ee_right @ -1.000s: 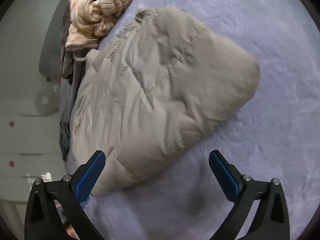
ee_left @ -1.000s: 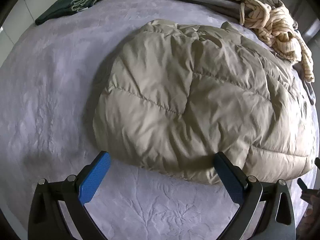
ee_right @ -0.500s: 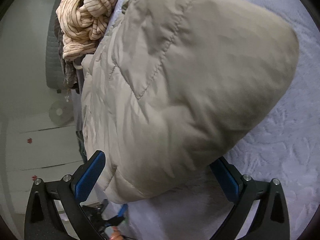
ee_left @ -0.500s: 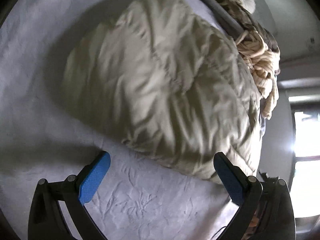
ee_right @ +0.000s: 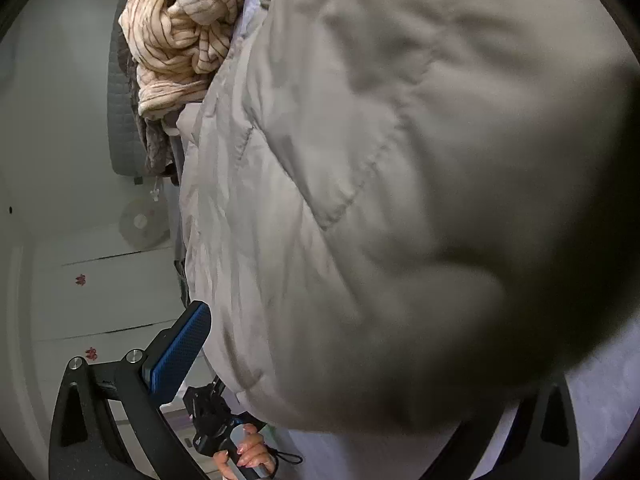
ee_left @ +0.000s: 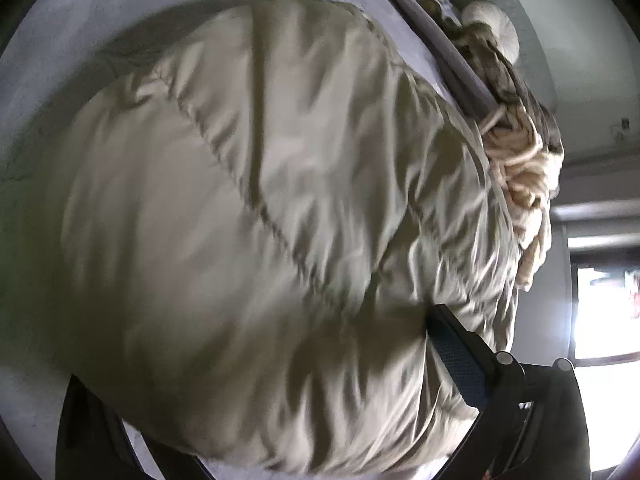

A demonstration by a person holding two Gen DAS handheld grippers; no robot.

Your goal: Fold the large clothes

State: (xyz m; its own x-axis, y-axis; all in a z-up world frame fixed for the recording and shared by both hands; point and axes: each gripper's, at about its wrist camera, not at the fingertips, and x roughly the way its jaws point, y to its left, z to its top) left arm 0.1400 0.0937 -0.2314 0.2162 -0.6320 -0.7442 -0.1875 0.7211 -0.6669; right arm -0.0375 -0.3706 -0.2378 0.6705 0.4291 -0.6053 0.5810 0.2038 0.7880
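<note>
A puffy beige quilted jacket lies folded in a bundle on the lavender bedspread. It fills the left wrist view. My left gripper is open, its jaws wide apart around the bundle's near edge; only the right finger shows, the other is under the cloth. In the right wrist view the jacket bulges just as close. My right gripper is open too, with its blue left finger beside the jacket and the right one hidden behind it.
A heap of striped cream clothes lies past the jacket by a grey headboard. White cupboard doors stand beyond the bed. A hand holds the other gripper's handle below the jacket. A bright window is at the right.
Both grippers have moved in close from opposite sides until the jacket bundle sits between their wide jaws. The bundle's near edges now cover one finger of each gripper.
</note>
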